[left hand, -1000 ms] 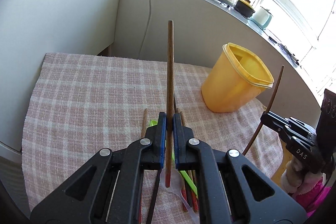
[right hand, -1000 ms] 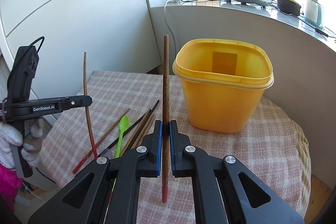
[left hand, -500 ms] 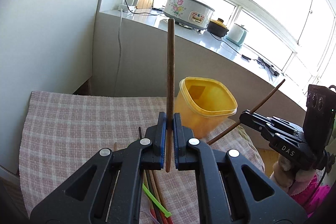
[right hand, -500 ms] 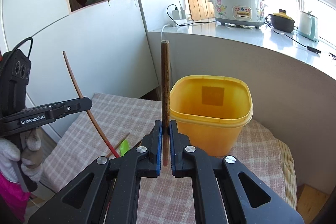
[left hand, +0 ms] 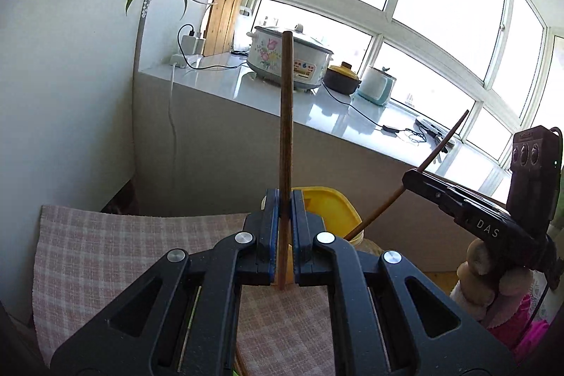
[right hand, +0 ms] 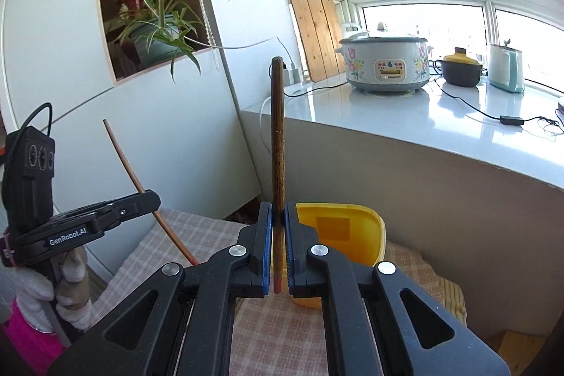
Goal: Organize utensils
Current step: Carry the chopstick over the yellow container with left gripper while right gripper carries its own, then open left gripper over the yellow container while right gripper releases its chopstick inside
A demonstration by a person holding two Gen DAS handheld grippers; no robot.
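Note:
My left gripper is shut on a brown chopstick that stands upright between its blue pads. My right gripper is shut on a second brown chopstick with a red lower tip, also upright. Both are held up above the checked tablecloth. The yellow plastic container stands open just behind the right gripper's fingers, and the left wrist view shows it partly hidden. Each view shows the other gripper from the side, its chopstick tilted: the right gripper, the left gripper.
A grey counter behind the table carries a flowered rice cooker, a clay pot, a kettle and cables. A potted plant sits in a shelf niche. Gloved hands hold the gripper handles.
Both grippers have risen with their chopsticks and tipped upward. The loose chopsticks and green spoon on the cloth have dropped out of view, and the yellow container now sits low behind the fingers.

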